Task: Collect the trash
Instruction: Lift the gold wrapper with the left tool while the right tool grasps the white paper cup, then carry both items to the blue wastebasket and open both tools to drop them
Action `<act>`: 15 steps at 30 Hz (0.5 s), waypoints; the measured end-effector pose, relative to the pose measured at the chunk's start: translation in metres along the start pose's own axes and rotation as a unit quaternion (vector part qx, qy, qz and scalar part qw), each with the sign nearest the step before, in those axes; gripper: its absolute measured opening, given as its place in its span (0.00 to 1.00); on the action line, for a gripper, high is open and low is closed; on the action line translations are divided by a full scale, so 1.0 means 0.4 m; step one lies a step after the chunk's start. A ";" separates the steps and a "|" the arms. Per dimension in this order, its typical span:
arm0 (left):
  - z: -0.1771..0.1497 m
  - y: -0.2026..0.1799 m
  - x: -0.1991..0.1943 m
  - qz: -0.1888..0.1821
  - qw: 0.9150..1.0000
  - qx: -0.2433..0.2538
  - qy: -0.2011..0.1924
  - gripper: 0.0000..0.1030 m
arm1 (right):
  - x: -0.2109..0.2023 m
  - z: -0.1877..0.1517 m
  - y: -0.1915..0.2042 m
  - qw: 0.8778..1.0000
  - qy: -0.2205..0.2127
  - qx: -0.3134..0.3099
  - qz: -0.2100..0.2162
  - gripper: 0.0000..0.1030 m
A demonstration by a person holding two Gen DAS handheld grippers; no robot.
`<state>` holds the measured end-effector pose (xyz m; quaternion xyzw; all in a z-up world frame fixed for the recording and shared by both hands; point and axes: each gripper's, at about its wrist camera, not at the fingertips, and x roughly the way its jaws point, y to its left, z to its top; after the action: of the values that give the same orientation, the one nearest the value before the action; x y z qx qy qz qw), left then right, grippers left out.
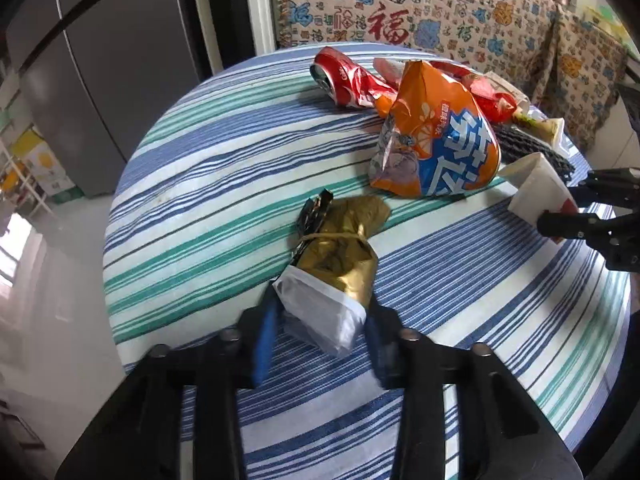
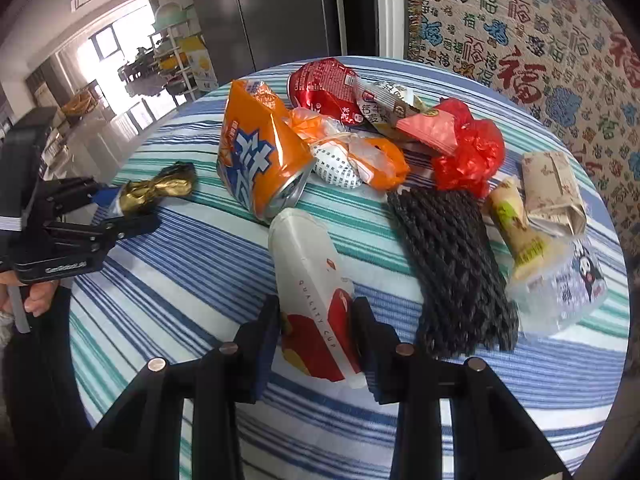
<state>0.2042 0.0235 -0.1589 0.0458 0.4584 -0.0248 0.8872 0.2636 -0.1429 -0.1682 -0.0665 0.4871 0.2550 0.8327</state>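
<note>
Left wrist view: the left hand-held gripper (image 1: pixel 320 320) sits at the bottom centre of the frame, its 2 fingers closed in against the white end of a gold wrapper bundle (image 1: pixel 336 256) tied with a thin string. The bundle lies on the desk (image 1: pixel 200 184), which is round and covered in a blue, green and white striped cloth. Above it, toward the upper right, lies a crushed orange can (image 1: pixel 436 140), and further up a crushed red can (image 1: pixel 344 76) on its side, with more red and orange scraps just behind. At the right edge the right hand-held gripper (image 1: pixel 560 216) has hold of a flattened white paper cup (image 1: pixel 536 188). A patterned cloth (image 1: pixel 440 4) with red and blue characters hangs across the top of the frame.

Right wrist view: the right hand-held gripper (image 2: pixel 316 340), bottom centre, has its 2 fingers pressed on either side of the paper cup (image 2: pixel 308 272), which is white with red and yellow marks at the near end. The orange can (image 2: pixel 260 152) touches the cup's far end. To the right lies a black mesh sleeve (image 2: pixel 452 264), with a red plastic bag (image 2: pixel 468 152) above it and a folded brown paper packet (image 2: pixel 552 188) at the far right. At the left edge the left hand-held gripper (image 2: pixel 116 208) clamps the gold bundle (image 2: pixel 156 188).
</note>
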 end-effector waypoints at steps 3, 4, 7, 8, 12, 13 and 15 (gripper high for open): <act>-0.003 0.004 -0.005 -0.020 1.000 -0.005 -0.002 0.19 | -0.049 -0.036 -0.005 0.999 -0.011 0.027 0.012 0.36; -0.005 0.003 -0.007 -0.025 1.000 -0.007 -0.002 0.18 | -0.066 -0.055 -0.003 0.999 -0.014 0.036 0.014 0.36; -0.013 -0.007 -0.020 -0.041 0.999 -0.017 -0.004 0.18 | -0.104 -0.103 -0.017 0.998 -0.022 0.056 0.014 0.36; -0.018 -0.015 -0.028 -0.051 0.998 -0.023 -0.005 0.18 | -0.114 -0.118 -0.026 0.998 -0.024 0.064 0.015 0.36; -0.043 -0.088 -0.063 -0.079 0.997 -0.014 -0.010 0.18 | -0.150 -0.180 -0.083 0.993 -0.035 0.112 0.011 0.36; -0.046 -0.115 -0.069 -0.085 0.996 -0.009 -0.011 0.18 | -0.157 -0.191 -0.096 0.992 -0.037 0.124 0.009 0.36; -0.042 -0.170 -0.081 -0.102 0.995 0.010 -0.016 0.18 | -0.176 -0.210 -0.117 0.989 -0.040 0.140 0.003 0.36</act>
<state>0.1661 -0.0425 -0.1461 0.0071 0.4460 -0.1207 0.8868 0.1935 -0.2386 -0.1585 0.0624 0.4848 0.1889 0.8517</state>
